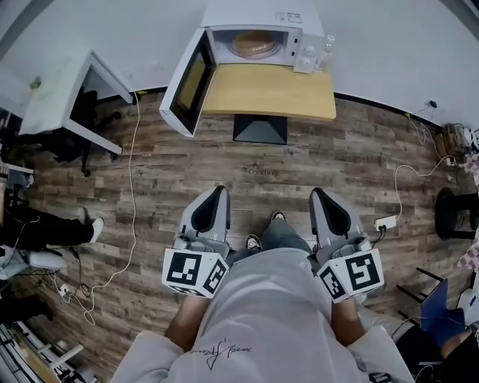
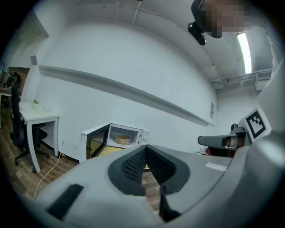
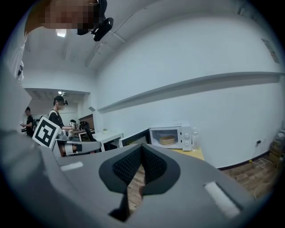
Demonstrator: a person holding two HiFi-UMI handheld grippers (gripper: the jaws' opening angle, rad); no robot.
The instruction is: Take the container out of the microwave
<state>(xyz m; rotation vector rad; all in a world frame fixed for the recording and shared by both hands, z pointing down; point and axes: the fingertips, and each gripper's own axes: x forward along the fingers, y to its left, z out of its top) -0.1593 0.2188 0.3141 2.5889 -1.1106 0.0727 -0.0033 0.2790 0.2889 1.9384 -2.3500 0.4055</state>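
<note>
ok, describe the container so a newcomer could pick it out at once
Against the white wall stands a yellow-topped table bearing a white microwave, door swung open. The container is the round tan one inside its cavity, the only thing in there; the clear bottle stands outside, beside the microwave.

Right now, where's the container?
Head view, top centre: the container sits inside the microwave, whose door is swung open to the left, on the wooden table against the wall.
</note>
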